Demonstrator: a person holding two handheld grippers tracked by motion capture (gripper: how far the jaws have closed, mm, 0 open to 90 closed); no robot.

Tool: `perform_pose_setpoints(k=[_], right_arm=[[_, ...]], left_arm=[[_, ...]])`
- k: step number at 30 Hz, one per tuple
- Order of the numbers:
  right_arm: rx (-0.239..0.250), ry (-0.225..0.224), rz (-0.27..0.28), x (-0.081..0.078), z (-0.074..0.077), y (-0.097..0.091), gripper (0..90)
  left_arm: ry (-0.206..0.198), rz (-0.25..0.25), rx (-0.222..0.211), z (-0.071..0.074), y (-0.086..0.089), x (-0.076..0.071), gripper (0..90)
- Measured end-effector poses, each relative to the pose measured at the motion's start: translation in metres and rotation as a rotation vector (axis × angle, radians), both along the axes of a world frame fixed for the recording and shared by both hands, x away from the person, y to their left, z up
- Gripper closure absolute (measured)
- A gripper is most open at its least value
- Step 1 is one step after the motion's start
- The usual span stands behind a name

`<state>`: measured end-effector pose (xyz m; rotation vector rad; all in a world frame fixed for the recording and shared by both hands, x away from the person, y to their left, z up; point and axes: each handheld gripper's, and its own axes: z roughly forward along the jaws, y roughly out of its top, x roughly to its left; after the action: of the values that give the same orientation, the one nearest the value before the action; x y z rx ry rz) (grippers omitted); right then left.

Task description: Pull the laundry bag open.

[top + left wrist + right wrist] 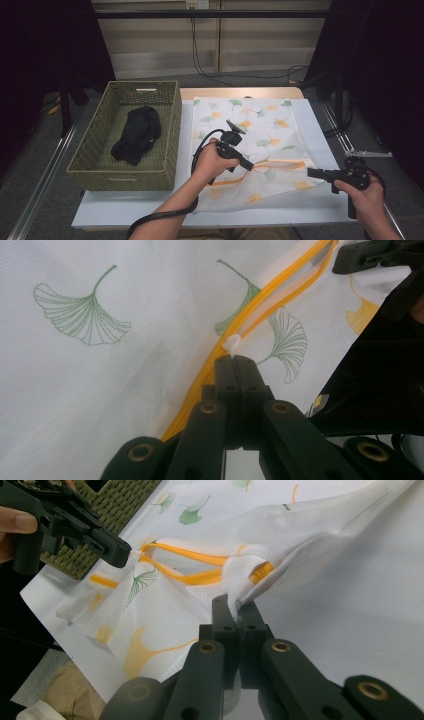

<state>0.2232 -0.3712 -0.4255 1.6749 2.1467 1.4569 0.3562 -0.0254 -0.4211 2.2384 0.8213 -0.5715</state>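
A white mesh laundry bag (250, 125) printed with green and orange ginkgo leaves lies on the table. An orange zipper (280, 164) runs across its near part and is partly open (200, 567). My left gripper (249, 165) is shut on the small white zipper pull (231, 343), which pokes out just past its tips (236, 359). My right gripper (310, 172) is shut on the bag's right edge beside the zipper's end (260, 572), lifting the cloth a little (235, 607). The two grippers face each other along the zipper.
A woven basket (172, 125) stands at the left of the table with a black garment (137, 132) inside it. The white table top (310, 205) shows around the bag. Cables hang on the wall behind.
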Motion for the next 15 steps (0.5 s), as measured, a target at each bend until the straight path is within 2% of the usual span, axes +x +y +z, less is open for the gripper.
perform_pose_setpoints(k=[2, 5, 7, 8, 11, 13, 15], right_arm=[[0.003, 0.0, 0.002, 0.0, 0.0, 0.0, 90.0], [0.001, -0.003, 0.003, 0.0, 0.0, 0.0, 90.0], [0.001, 0.0, 0.002, 0.0, 0.0, 0.0, 90.0], [0.001, -0.005, 0.001, 0.0, 0.0, -0.001, 90.0], [0.002, -0.004, -0.004, 0.0, 0.0, -0.003, 90.0], [0.007, -0.001, -0.003, -0.001, 0.0, -0.003, 90.0], [0.0, -0.006, 0.002, 0.0, 0.0, -0.002, 90.0]], left_arm=[[0.02, 0.023, -0.009, 0.002, 0.001, -0.001, 90.0], [-0.013, -0.005, 0.024, 0.003, 0.004, 0.001, 90.0], [0.003, 0.009, 0.011, 0.001, 0.006, 0.002, 90.0], [0.0, 0.021, 0.02, 0.002, 0.008, 0.002, 90.0], [-0.005, 0.008, 0.021, 0.002, 0.012, 0.003, 90.0], [0.008, 0.014, 0.014, 0.003, 0.013, 0.003, 90.0], [-0.01, 0.021, 0.025, 0.002, 0.014, 0.003, 90.0]])
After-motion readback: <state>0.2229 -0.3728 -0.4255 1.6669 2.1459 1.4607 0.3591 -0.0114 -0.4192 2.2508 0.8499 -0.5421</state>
